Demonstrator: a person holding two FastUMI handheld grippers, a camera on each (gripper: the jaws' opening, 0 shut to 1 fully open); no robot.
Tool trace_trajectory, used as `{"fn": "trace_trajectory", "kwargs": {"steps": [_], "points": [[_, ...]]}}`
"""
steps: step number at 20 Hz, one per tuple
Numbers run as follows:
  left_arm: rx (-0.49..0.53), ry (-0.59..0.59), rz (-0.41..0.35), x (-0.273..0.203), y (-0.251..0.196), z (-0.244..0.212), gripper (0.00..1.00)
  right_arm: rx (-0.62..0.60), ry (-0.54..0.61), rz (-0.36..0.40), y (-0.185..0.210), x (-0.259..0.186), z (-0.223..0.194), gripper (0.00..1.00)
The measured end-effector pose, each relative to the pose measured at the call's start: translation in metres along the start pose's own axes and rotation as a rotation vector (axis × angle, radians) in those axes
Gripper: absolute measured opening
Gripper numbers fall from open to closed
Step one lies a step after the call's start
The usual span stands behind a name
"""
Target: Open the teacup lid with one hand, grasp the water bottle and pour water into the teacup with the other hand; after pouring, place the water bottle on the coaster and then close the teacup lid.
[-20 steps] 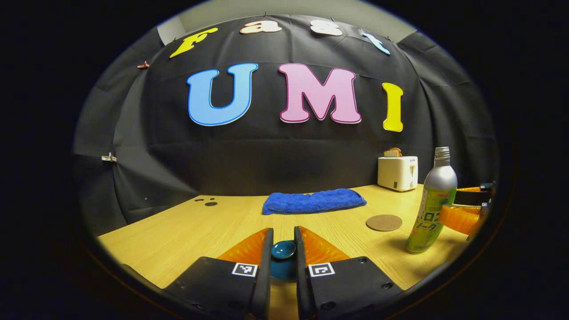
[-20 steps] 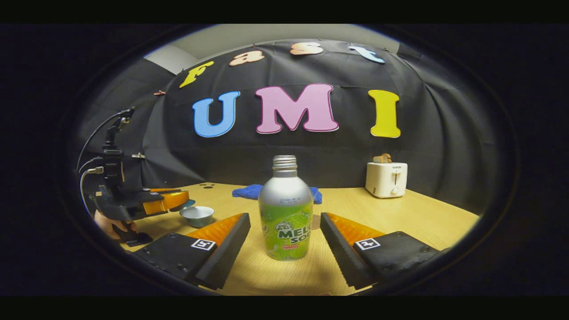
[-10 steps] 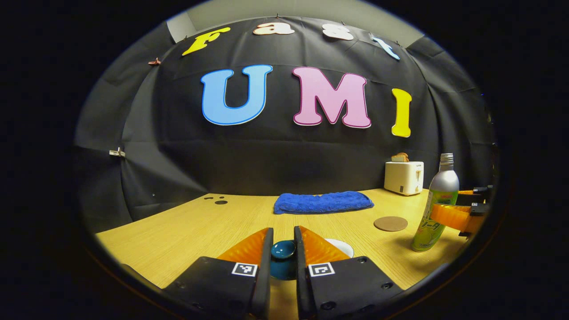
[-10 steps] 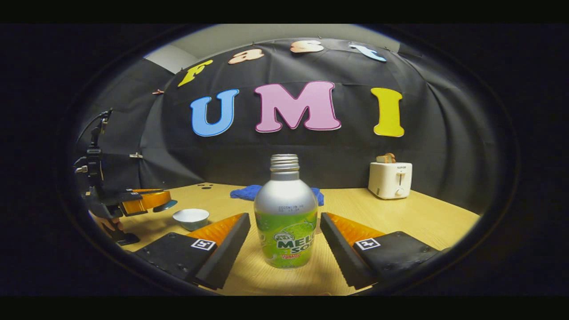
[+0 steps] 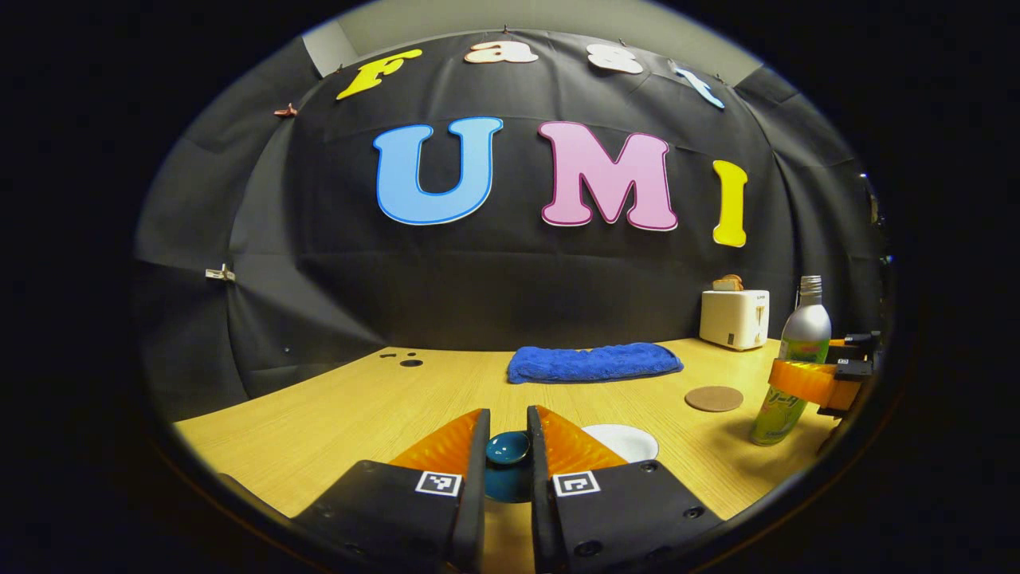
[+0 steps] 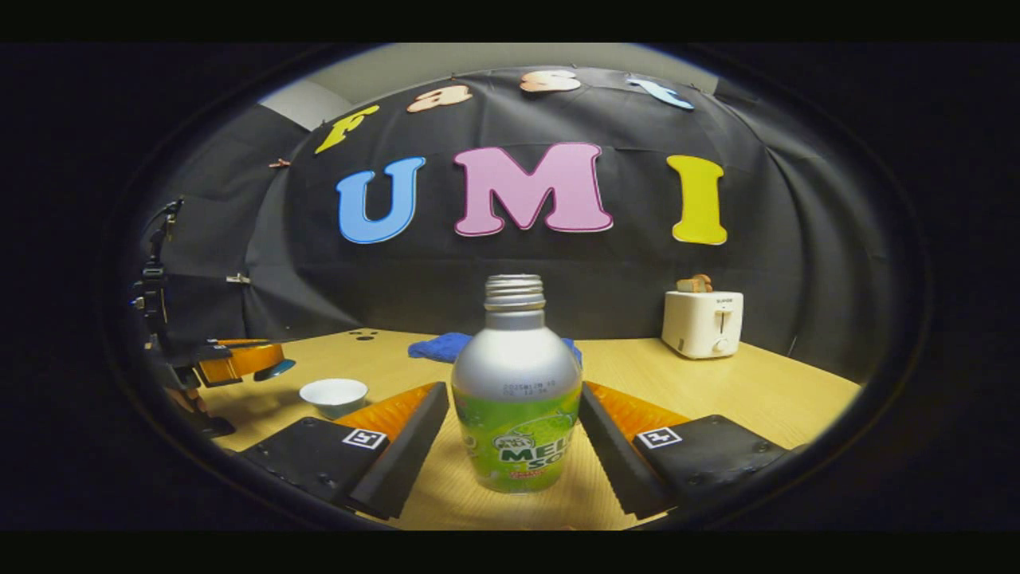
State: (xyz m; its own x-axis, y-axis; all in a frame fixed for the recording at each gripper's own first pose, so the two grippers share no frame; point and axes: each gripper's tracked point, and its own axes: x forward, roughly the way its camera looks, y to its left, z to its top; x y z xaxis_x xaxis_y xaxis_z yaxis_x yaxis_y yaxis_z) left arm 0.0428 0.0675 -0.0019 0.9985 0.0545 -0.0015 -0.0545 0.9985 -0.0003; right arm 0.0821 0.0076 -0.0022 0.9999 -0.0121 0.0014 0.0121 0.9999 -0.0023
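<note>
1. In the left gripper view, the left gripper (image 5: 508, 450) is closed on the dark teal teacup lid (image 5: 508, 448); both fingers press its knob from the two sides, and the lid is held above the wooden table (image 5: 335, 414).
2. Just to the right of these fingers the white teacup (image 5: 625, 441) stands open on the table, partly hidden behind the right finger.
3. Farther right a round brown coaster (image 5: 714, 399) lies flat, with nothing on it.
4. Beside the coaster, at the right edge, the water bottle (image 5: 793, 359) stands upright, and the right gripper (image 5: 813, 381) is around its middle.
5. A folded blue towel (image 5: 594, 362) lies near the back of the table, and a white toaster (image 5: 735, 318) stands at the back right.
6. In the right gripper view, the silver and green water bottle (image 6: 515, 388) stands upright on the table (image 6: 781, 391) between the fingers of the right gripper (image 6: 514, 422).
7. The right finger seems to touch the bottle; at the left finger a narrow gap remains, so the jaws are not yet clamped on it.
8. At the left, the open teacup (image 6: 334, 395) stands on the table, and the left gripper (image 6: 259, 363) holds the lid (image 6: 275, 370) above and to the left of it.
9. The toaster (image 6: 702, 322) stands at the back right, and the towel (image 6: 437, 346) shows behind the bottle.
</note>
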Motion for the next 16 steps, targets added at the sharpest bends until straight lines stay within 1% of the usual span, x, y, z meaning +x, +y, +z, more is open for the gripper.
{"fn": "trace_trajectory", "kwargs": {"steps": [2, 6, 7, 12, 14, 16], "points": [[0.0, 0.0, -0.003, -0.0006, -0.0002, 0.0005, 0.28, 0.001, 0.003, 0.019, 0.0047, 0.0005, -0.0012, 0.98], [0.001, -0.001, -0.018, -0.0008, -0.0031, 0.0011, 0.27, 0.003, 0.003, 0.01, 0.0012, 0.0021, -0.0012, 0.97], [0.001, -0.001, -0.021, -0.0008, -0.0041, 0.0012, 0.27, 0.0, 0.004, 0.009, 0.0023, 0.0019, -0.0014, 0.82], [0.001, -0.002, -0.026, -0.0026, -0.0046, 0.0023, 0.27, 0.0, 0.022, 0.023, 0.0042, 0.0055, -0.0041, 0.82], [0.001, -0.001, -0.02, -0.0034, -0.0022, 0.002, 0.27, 0.005, 0.015, 0.043, 0.0085, 0.0053, -0.002, 0.82], [0.001, 0.0, -0.014, -0.0049, 0.0024, 0.0018, 0.27, -0.001, 0.013, 0.031, 0.0037, 0.0096, -0.0022, 0.81]]}}
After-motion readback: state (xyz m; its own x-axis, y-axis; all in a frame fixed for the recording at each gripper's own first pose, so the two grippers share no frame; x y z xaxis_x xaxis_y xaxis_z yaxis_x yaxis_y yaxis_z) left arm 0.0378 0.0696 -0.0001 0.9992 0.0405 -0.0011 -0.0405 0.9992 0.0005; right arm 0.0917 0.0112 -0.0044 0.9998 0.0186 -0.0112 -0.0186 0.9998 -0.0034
